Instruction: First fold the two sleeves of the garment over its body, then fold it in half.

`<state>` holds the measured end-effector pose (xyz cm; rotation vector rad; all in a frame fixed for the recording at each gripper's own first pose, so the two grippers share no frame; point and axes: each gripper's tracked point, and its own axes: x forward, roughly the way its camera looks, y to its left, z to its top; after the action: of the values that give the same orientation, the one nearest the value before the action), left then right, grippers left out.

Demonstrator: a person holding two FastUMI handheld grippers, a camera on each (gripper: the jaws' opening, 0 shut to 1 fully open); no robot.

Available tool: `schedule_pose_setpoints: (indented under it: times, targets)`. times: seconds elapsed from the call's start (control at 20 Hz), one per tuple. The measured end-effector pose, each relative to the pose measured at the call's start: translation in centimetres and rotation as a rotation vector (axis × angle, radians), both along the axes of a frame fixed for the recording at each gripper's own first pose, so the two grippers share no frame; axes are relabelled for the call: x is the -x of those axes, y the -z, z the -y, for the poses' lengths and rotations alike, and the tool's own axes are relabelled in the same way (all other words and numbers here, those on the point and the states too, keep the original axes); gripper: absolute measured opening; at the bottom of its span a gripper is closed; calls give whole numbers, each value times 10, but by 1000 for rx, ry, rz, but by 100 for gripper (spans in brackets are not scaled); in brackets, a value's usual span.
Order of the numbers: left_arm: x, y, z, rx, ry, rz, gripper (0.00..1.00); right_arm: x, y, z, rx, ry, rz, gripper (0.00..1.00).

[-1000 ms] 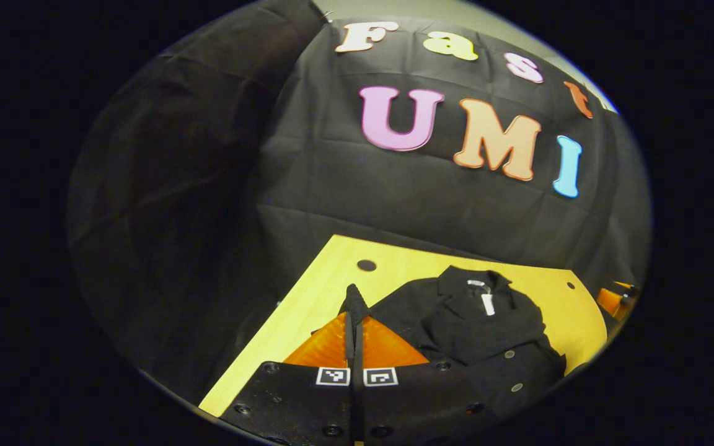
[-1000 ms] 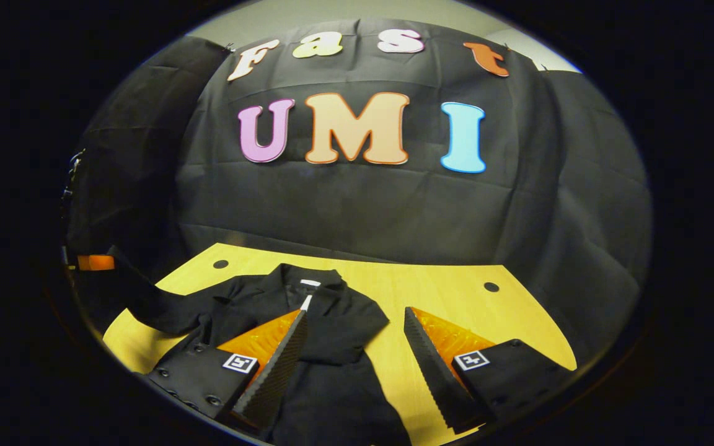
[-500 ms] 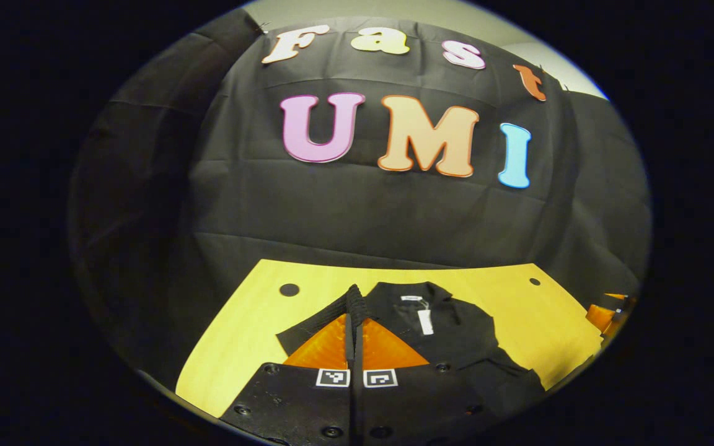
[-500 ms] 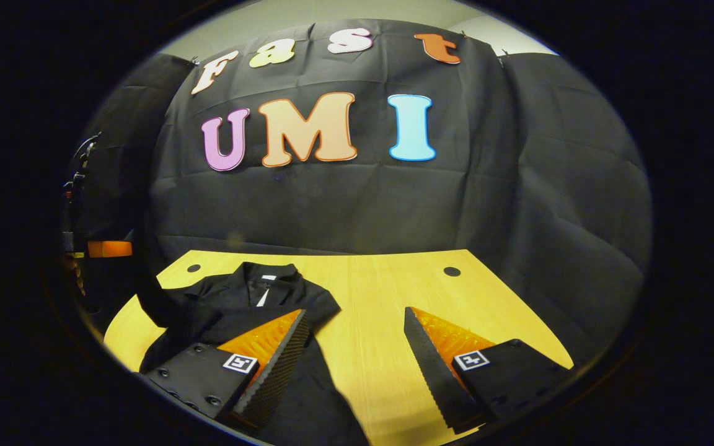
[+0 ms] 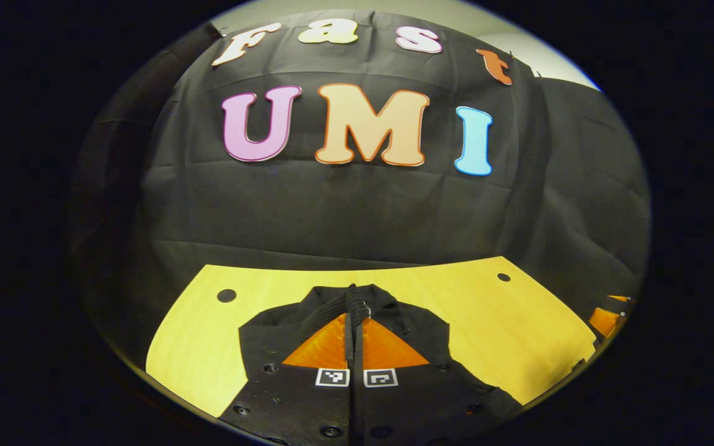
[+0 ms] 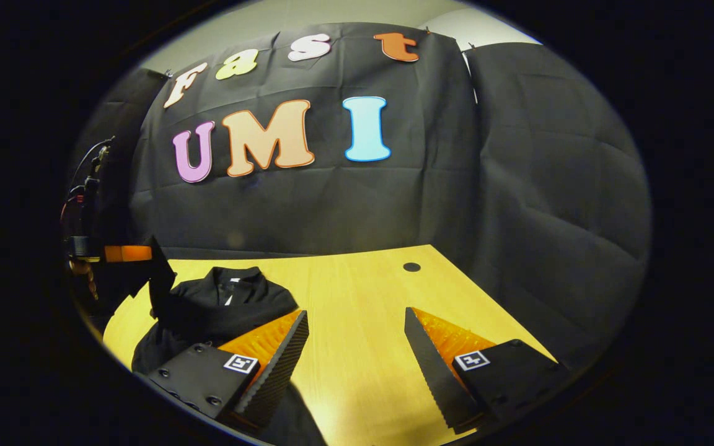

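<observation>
Lower centre: we see the left claw (image 5: pixel 354 310) pinched tight on the black jacket's (image 5: pixel 419 328) sleeve (image 5: pixel 332 303). The right claw (image 6: pixel 356 331) gapes wide over the yellow counter (image 6: pixel 357 291), holding nothing.

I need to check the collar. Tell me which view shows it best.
The right gripper view: the garment's collar lies unobstructed on the table. In the left gripper view, the left gripper's closed fingers cover its middle.
</observation>
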<state>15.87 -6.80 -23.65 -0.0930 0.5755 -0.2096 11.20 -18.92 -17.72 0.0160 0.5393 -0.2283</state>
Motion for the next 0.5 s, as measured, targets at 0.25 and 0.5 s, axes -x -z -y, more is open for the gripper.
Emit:
schedule_pose_setpoints:
  times: [0.25, 0.5]
  targets:
    - [-9, 25, 43, -11, 45, -56, 0, 17, -1, 27, 8, 41, -5, 99]
    - [-14, 65, 75, -40, 84, -122, 0, 34, 0, 44, 15, 81, -13, 99]
